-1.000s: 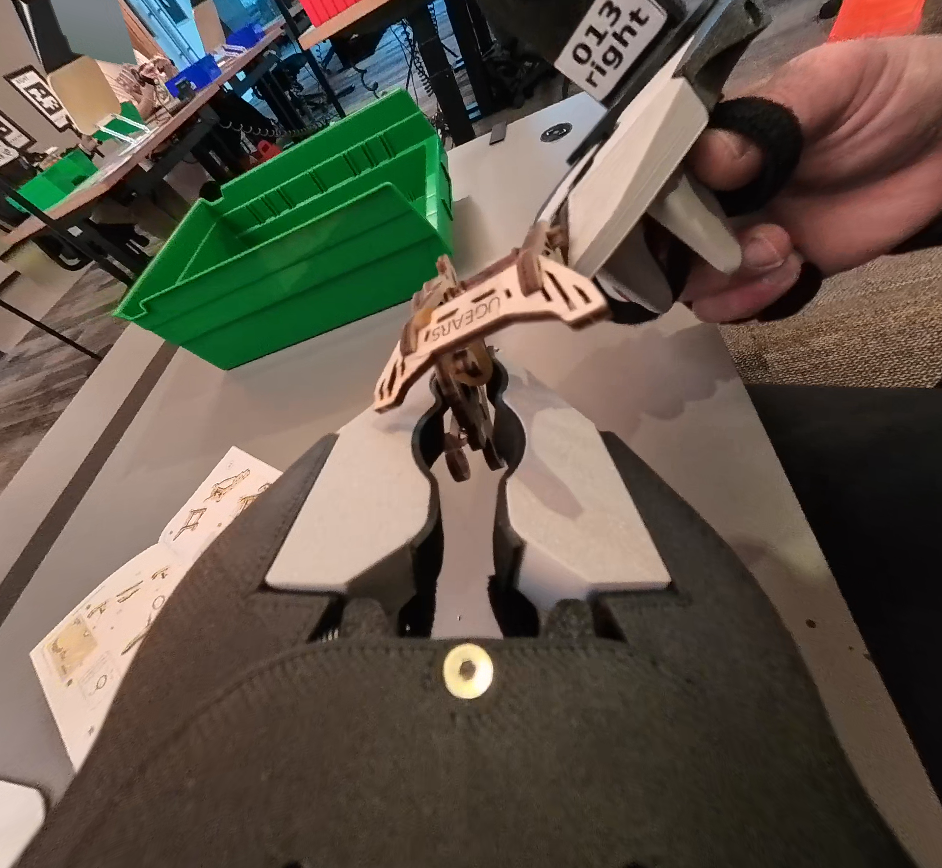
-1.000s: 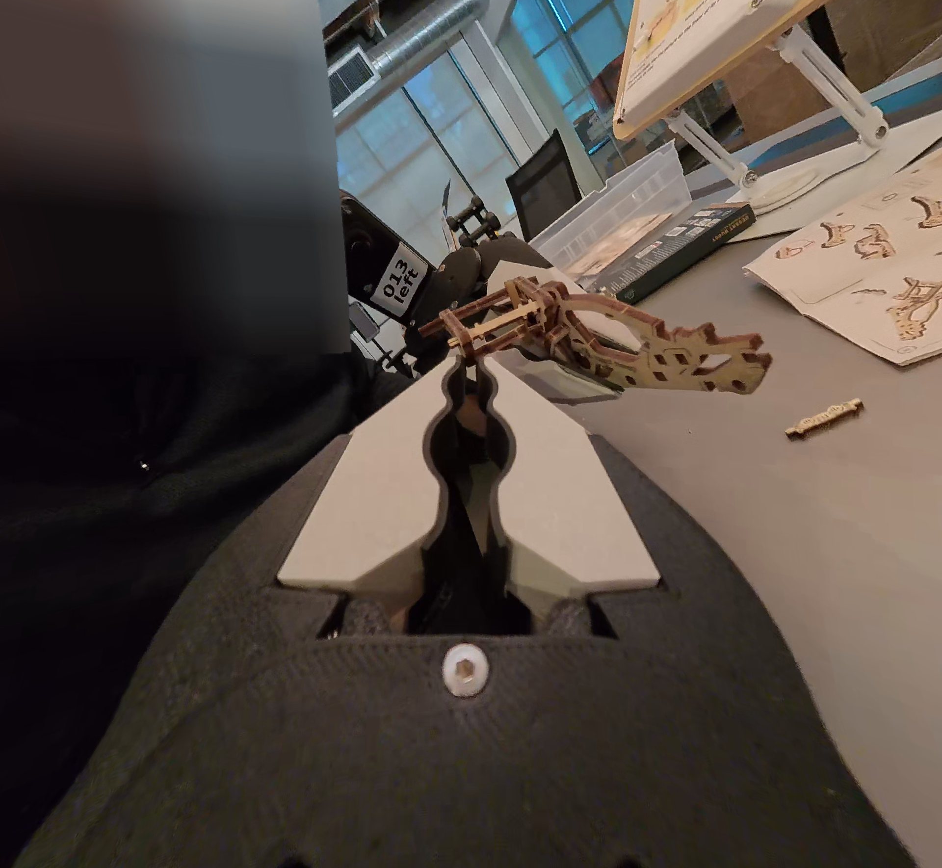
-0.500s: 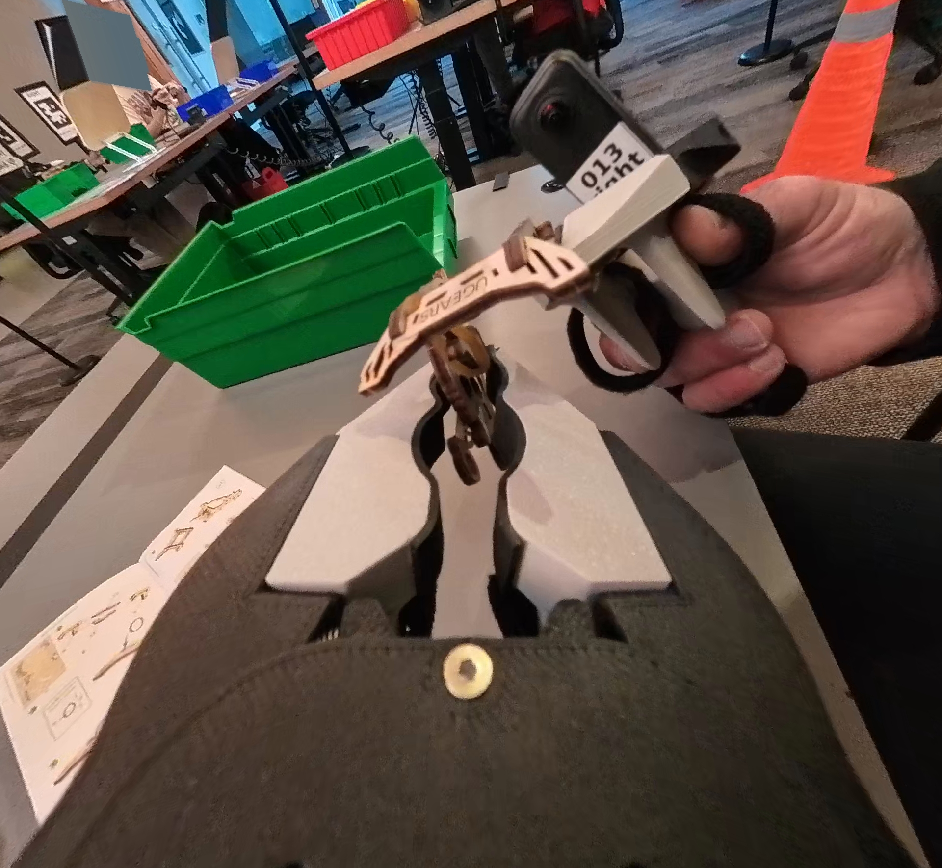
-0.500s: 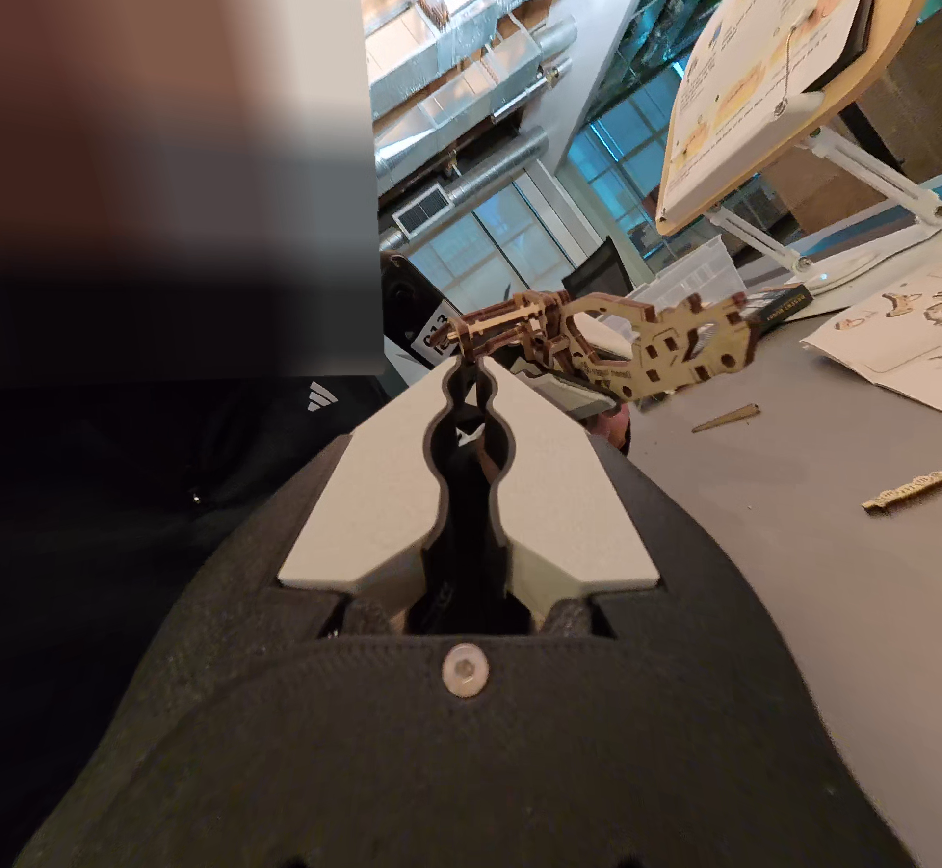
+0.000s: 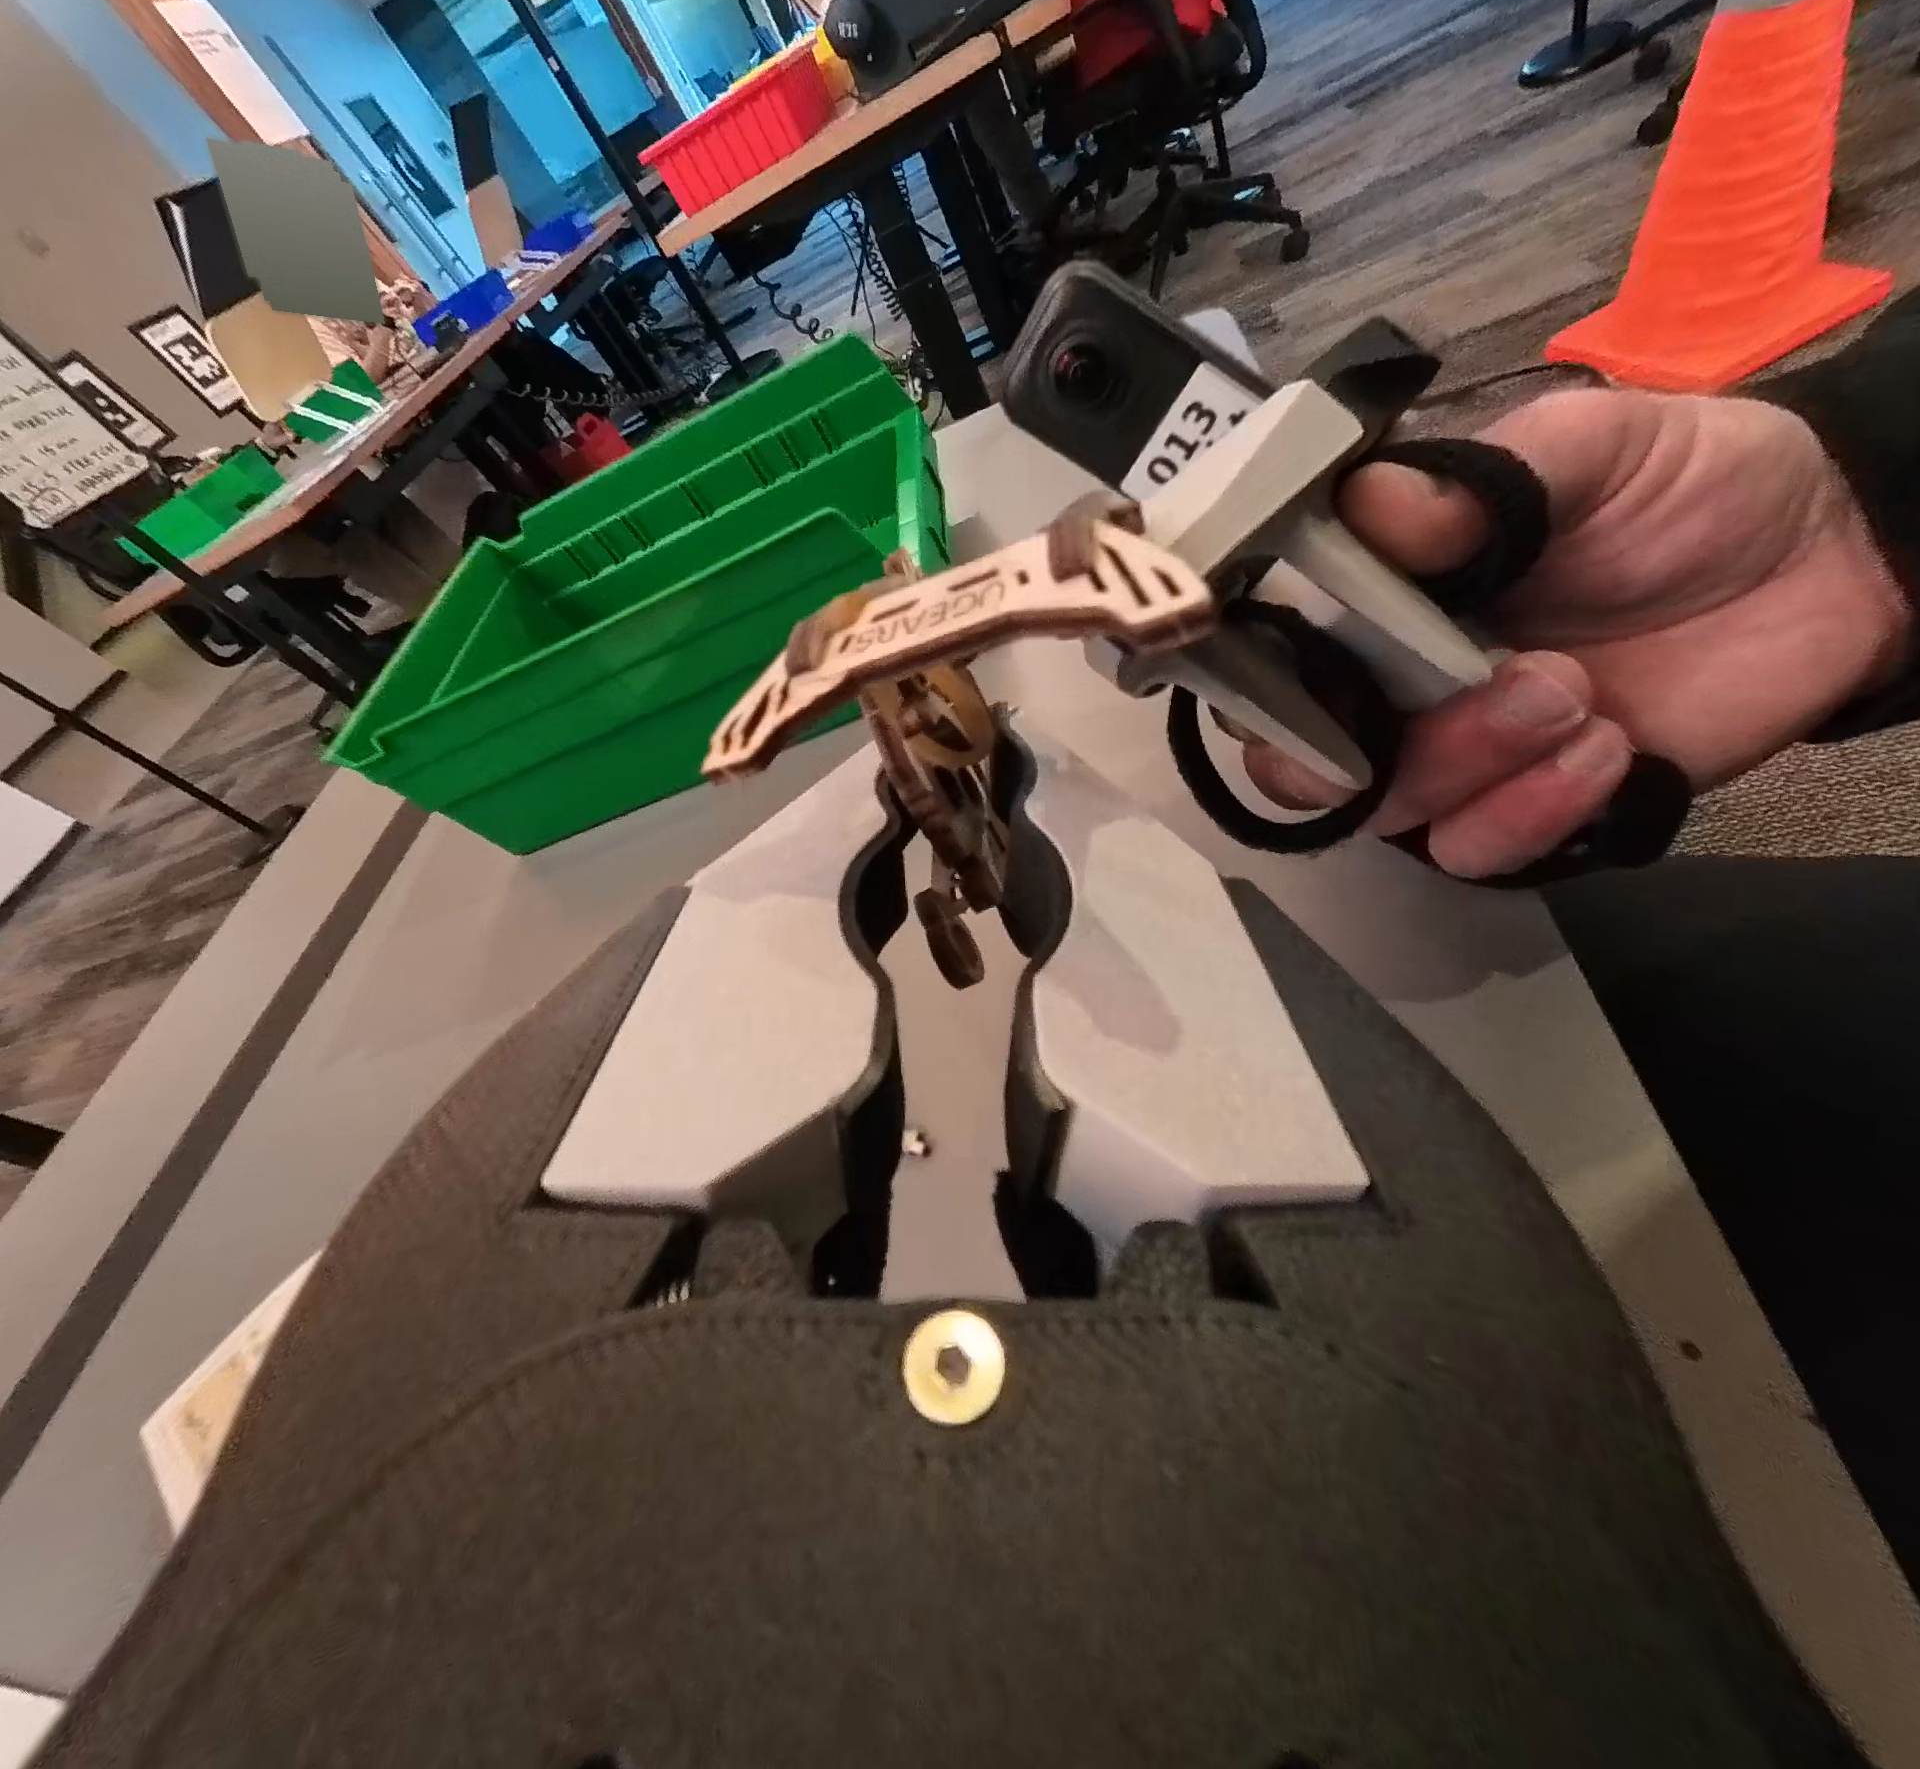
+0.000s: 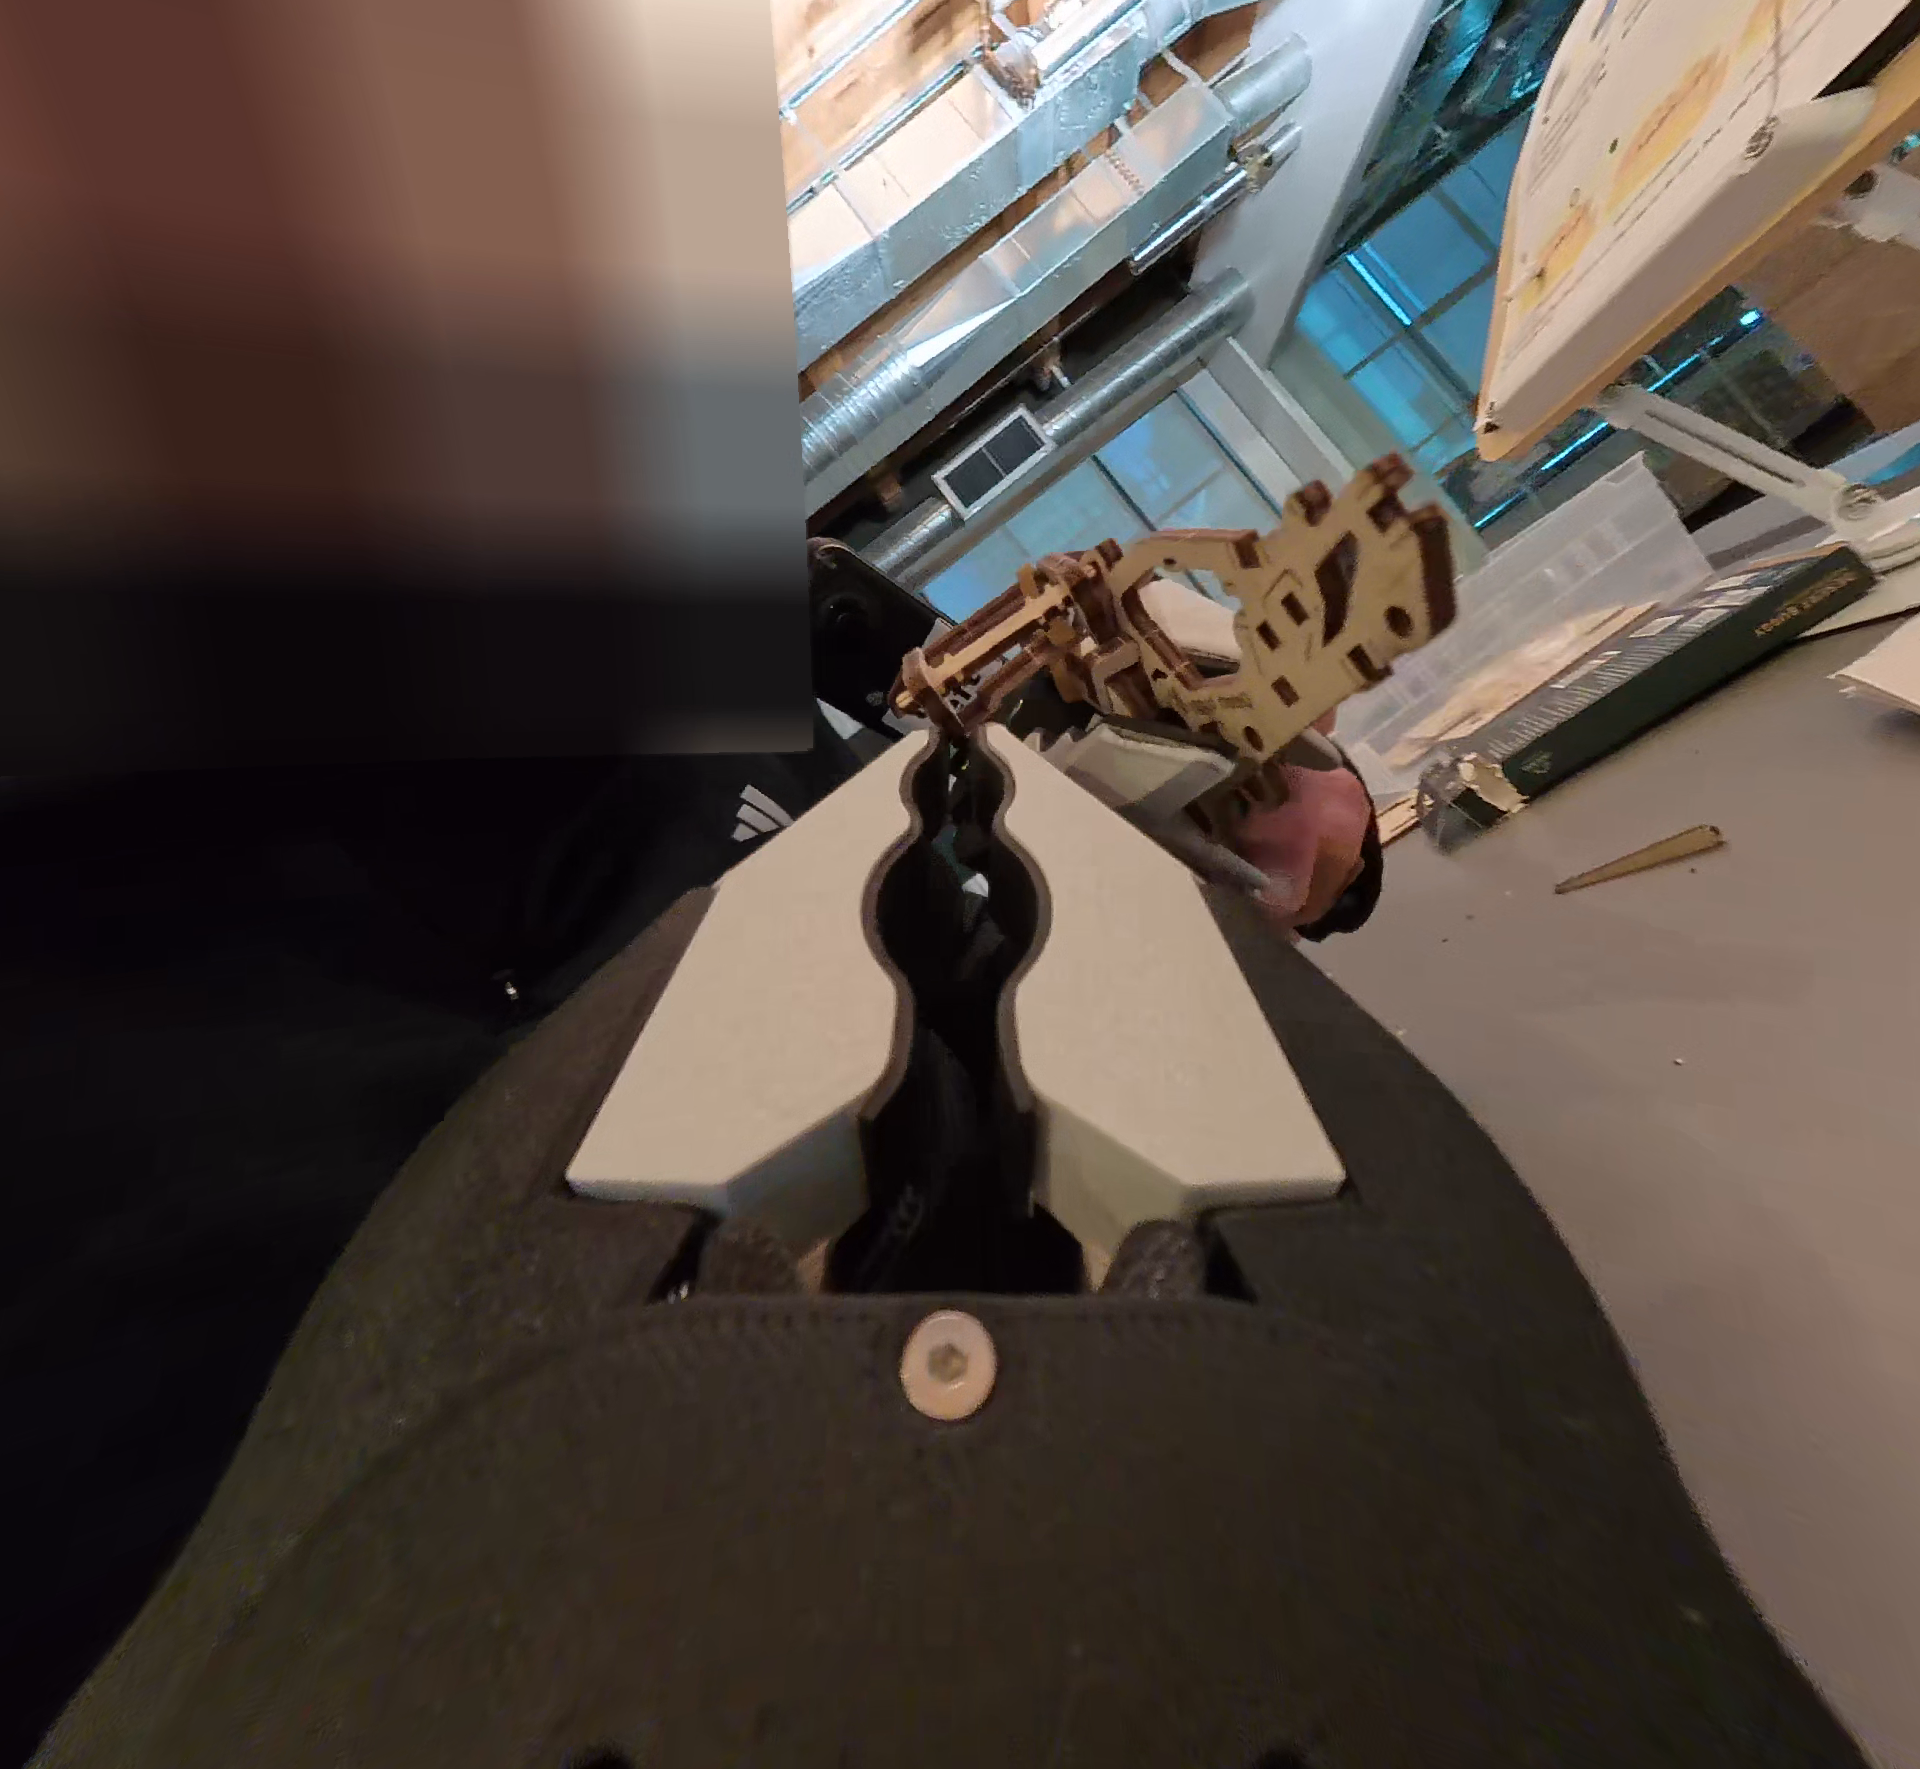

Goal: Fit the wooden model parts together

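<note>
Both tongs have lifted the wooden model (image 5: 956, 639) higher off the tabletop (image 5: 1455, 1044) and tilted it; the left tongs (image 5: 951, 789) stay clenched on its dark gear part (image 5: 935, 732), the right tongs (image 6: 961, 732) on its pale frame end; seating seems unfinished. Nearby: a green bin (image 5: 665, 639), a loose wooden sliver (image 6: 1642, 872); nothing blocks.

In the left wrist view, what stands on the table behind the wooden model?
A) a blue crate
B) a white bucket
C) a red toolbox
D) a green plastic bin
D: a green plastic bin stands on the grey table, just behind the wooden model.
</note>
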